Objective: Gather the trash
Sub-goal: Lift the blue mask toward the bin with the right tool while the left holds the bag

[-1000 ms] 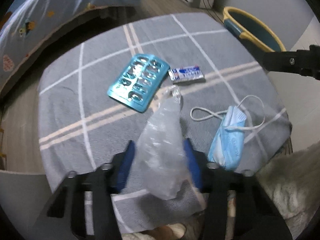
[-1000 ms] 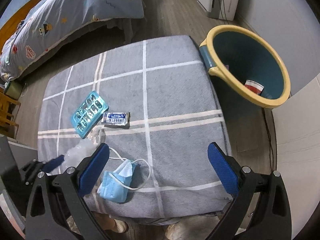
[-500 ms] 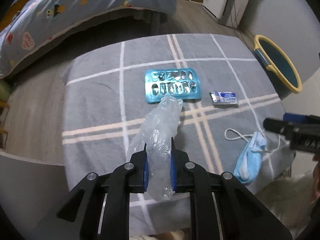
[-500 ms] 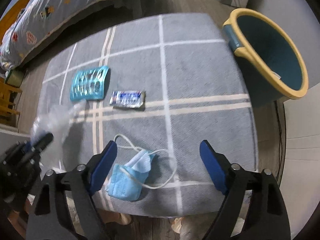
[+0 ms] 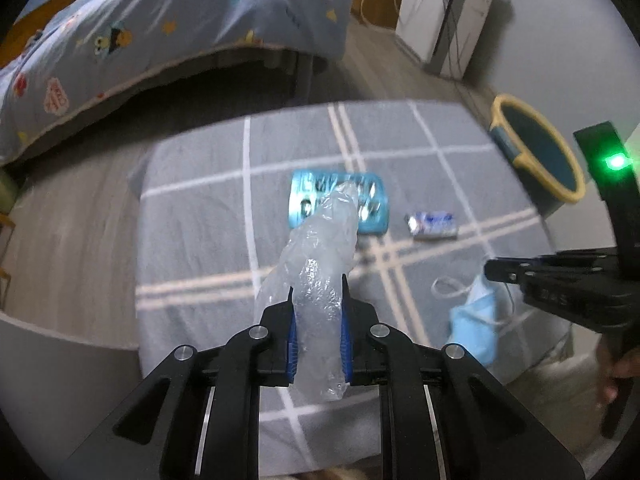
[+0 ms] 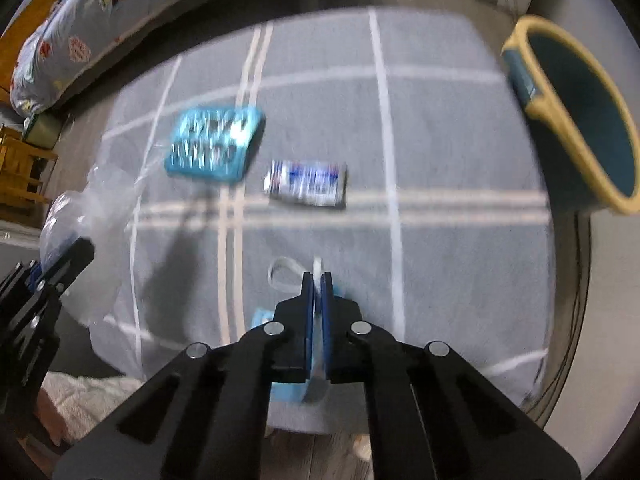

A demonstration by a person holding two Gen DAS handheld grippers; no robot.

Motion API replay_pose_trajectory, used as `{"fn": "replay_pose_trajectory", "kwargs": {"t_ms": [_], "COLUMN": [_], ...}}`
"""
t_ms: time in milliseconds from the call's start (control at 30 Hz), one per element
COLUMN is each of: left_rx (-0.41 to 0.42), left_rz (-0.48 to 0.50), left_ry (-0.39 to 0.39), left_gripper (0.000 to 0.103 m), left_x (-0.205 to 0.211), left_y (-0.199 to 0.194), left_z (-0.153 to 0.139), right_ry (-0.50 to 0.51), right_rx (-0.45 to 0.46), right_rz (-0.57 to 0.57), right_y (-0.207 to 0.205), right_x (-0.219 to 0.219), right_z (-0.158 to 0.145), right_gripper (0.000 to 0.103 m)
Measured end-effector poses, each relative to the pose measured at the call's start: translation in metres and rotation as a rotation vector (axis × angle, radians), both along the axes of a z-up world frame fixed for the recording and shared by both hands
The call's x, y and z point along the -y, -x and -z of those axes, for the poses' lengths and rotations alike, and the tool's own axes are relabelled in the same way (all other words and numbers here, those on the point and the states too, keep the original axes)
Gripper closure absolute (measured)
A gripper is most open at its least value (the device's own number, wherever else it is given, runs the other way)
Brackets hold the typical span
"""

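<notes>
— Left hand-held gripper (image 5: 318,312): clamping a clear plastic bag (image 5: 320,264), holding it above the grey checked tabletop (image 5: 200,232).
— Right hand-held gripper (image 6: 316,284): pinching shut on the blue face mask (image 6: 288,392) at the near edge. Pill pack (image 6: 216,148) and wrapper (image 6: 306,184) lying mid-tabletop; bin (image 6: 576,120) standing off to the right.

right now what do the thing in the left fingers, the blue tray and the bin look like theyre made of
Clear bag, pinched in the left gripper: thin glossy plastic film, by its see-through crinkles and glints.
Blister pack: teal plastic or foil sheet with shiny silvery pockets; blur leaves it open.
Bin: probably rigid moulded plastic, smooth matte teal walls and a yellow rim.
</notes>
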State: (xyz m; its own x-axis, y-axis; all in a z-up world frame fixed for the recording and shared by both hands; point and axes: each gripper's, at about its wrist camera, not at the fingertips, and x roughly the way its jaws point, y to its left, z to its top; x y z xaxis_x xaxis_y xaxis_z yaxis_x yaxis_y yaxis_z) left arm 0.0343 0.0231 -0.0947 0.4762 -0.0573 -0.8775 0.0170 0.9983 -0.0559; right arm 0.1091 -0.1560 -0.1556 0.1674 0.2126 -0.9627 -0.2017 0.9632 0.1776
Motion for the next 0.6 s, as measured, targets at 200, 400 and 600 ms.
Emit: {"fn": "replay_pose_trajectory", "kwargs": {"t_ms": [200,400,600], "left_rx": [0.013,0.017,0.058], "left_rz": [0.020,0.023,0.040], "left_ry": [0.011,-0.001,-0.012], "left_gripper": [0.086,0.086,0.086], "left_x": [0.013,0.018,0.022], "left_y": [-0.006,-0.006,-0.004], "left_z": [-0.002,-0.001,-0.011], "right_ry": [0.002,-0.006,-0.065], "right_rx": [0.063,0.118,0.172], "right_rz": [0.008,0.028,0.054], "right_y": [-0.007,-0.005,-0.011], "right_x": [0.006,0.009,0.027], "right_z": [-0.012,-0.025,-0.055], "right_gripper": [0.100,0.100,0.100]}}
